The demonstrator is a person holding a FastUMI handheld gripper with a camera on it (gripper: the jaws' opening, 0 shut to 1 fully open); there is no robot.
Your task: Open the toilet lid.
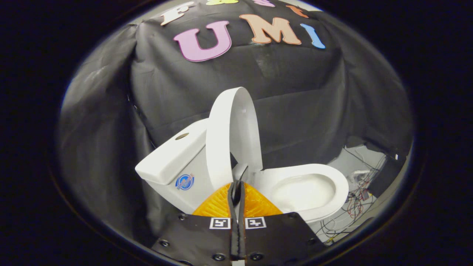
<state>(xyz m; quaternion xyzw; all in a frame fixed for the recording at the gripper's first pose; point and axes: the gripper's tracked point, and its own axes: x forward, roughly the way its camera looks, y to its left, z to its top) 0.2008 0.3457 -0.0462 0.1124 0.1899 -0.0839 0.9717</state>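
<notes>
Closed with nothing between them, the gripper's [237,188] 2 fingers sit bottom centre of the frame, just short of the toilet. Left of centre is the cistern [173,155]; at centre the toilet lid [231,133] stands upright, raised off the bowl [306,190], which lies open at lower right beside loose wires [354,207]. Judged from this, the lid is already open and little remains.

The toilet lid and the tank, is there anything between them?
Nothing visible in the gripper view. The raised lid stands upright right beside the tank. The gripper, jaws closed, sits just before the lid's base.
</notes>
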